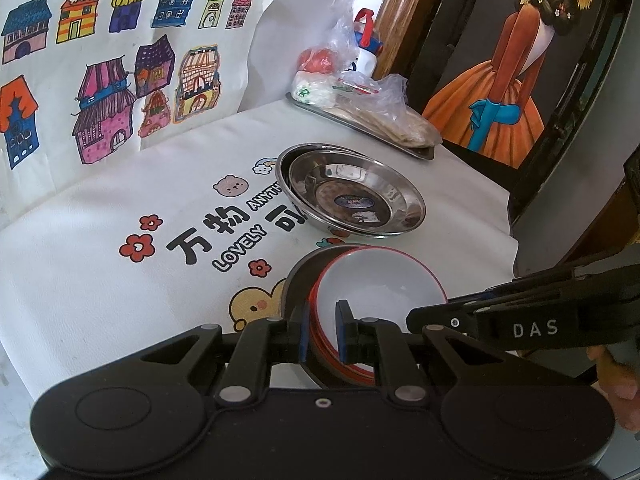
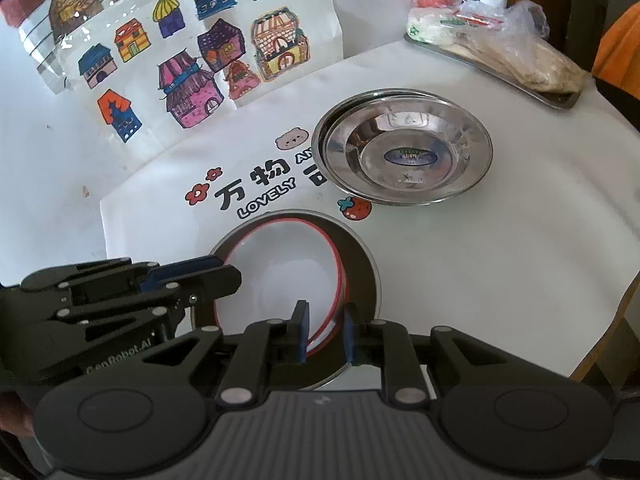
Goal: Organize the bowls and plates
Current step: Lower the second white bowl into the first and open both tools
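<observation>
- bowls are nested near the front of the table (image 2: 500, 260), which is covered by a white printed cloth: a white bowl with a red rim (image 1: 376, 292) is seated tilted inside a larger grey bowl (image 2: 360, 264), probably so the two can be stored as one stack.
- two round stainless steel plates (image 2: 404, 148) are stacked further back, one inside the other, so the plates appear already sorted.
- the left gripper (image 1: 323, 334) is held low over the bowls, its jaws nearly closed on the near walls of both bowls, likely to steady the pair.
- the right gripper (image 2: 325, 334) straddles the white bowl's rim, jaws narrowly apart; whether the pads press on it cannot be told.
- a metal tray of bagged food (image 1: 360, 108) is left at the far edge, apart from the dishes.
</observation>
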Demonstrator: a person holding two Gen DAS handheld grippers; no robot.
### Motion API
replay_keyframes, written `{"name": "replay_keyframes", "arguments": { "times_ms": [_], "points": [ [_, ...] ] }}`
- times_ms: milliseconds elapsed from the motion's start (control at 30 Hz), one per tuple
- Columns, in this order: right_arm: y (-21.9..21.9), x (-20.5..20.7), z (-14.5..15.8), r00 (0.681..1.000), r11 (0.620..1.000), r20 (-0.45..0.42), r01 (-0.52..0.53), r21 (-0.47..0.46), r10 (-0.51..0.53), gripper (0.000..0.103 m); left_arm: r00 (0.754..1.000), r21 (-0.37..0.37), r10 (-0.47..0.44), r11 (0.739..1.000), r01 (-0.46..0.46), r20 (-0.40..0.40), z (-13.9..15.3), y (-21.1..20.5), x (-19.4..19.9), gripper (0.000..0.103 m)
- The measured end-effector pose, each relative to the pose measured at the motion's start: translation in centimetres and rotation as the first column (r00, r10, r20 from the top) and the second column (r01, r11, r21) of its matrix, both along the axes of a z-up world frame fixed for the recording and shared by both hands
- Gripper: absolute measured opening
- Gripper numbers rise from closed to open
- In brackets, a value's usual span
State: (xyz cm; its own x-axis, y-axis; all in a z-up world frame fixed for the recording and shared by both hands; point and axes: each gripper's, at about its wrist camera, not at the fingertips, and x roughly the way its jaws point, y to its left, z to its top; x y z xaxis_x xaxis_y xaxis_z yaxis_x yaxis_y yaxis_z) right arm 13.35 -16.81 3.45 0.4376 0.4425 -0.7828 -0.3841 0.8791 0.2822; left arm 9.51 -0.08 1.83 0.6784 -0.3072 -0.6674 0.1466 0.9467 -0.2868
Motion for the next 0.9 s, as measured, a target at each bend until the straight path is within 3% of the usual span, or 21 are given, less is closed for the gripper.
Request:
{"name": "replay_keyframes", "arguments": {
  "times_ms": [500, 900],
  "points": [
    [-0.2, -1.3, -0.6, 0.989, 0.999, 0.141, -0.034, -0.005, 0.035, 0.020, 1.000, -0.019, 0.002, 1.000, -0.002, 0.001, 0.1, 0.1, -0.1, 0.019],
    [-2.3, -2.3, -0.8, 0.980, 0.994, 0.200, -0.011, 0.108, -0.011, 0.034, 0.999, -0.045, 0.013, 0.999, -0.012, 0.031, 0.5, 0.7, -0.5, 0.027]
  ]
}}
